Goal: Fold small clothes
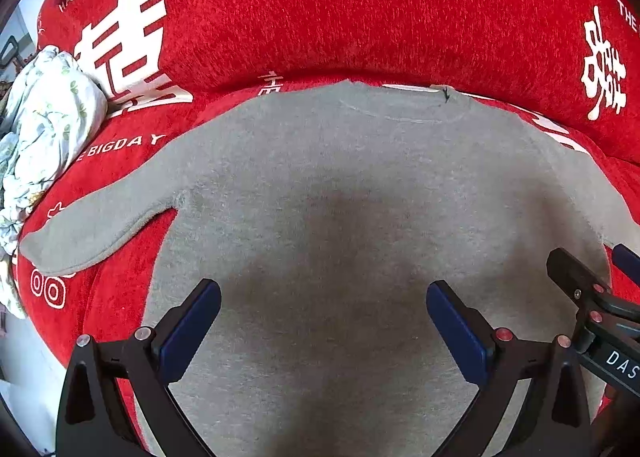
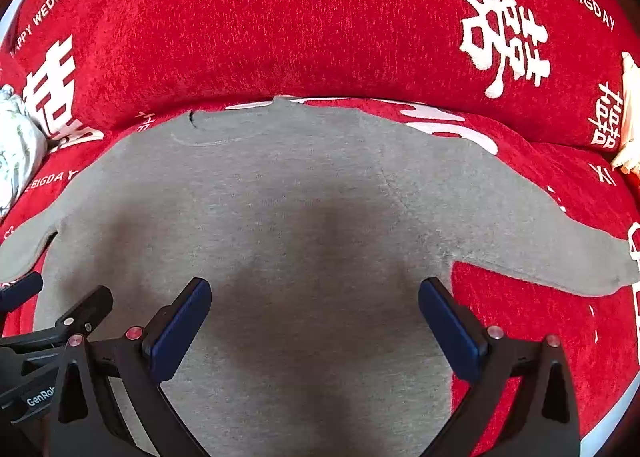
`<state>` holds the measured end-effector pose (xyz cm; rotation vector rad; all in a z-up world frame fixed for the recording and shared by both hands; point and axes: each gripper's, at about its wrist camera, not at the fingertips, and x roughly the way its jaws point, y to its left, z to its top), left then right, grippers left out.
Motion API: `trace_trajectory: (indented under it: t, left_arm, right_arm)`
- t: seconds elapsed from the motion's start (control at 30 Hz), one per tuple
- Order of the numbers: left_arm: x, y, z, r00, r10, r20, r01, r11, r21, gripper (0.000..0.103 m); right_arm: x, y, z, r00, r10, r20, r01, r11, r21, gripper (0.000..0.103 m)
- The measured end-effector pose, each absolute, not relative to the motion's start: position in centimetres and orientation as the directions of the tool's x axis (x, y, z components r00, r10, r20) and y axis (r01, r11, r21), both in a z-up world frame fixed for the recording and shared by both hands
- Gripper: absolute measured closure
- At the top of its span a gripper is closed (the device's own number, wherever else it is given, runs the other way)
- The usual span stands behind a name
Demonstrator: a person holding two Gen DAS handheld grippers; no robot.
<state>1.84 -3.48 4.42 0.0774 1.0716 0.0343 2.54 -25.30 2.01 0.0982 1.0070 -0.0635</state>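
Observation:
A small grey long-sleeved sweater (image 1: pixel 340 185) lies flat on a red sofa cover, collar toward the backrest, both sleeves spread out. Its left sleeve (image 1: pixel 92 233) angles down to the left; its right sleeve (image 2: pixel 560 253) angles down to the right. My left gripper (image 1: pixel 323 293) hovers open over the lower body of the sweater, nothing between its blue pads. My right gripper (image 2: pixel 315 291) is also open above the sweater (image 2: pixel 280 197), beside the left one. Each gripper shows at the edge of the other's view: the right gripper (image 1: pixel 588 289) and the left gripper (image 2: pixel 60 321).
The red sofa cover (image 1: pixel 320 9) carries white characters and lettering; the backrest rises just behind the collar. A crumpled floral white cloth (image 1: pixel 44 125) sits at the sofa's left end. A pale object (image 2: pixel 630 117) lies at the right end. The sofa's front edge (image 2: pixel 612 429) curves bottom right.

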Motion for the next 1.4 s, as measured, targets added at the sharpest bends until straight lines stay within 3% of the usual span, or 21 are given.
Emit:
trace_trajectory:
  t: [1.4]
  left_arm:
    - [2.6, -17.6, 6.5, 0.511, 0.051, -0.858, 0.172, 0.972, 0.160, 0.000]
  right_arm:
    - [0.1, -40.8, 3.8, 0.563, -0.136, -0.815, 0.334, 0.940, 0.073, 0.000]
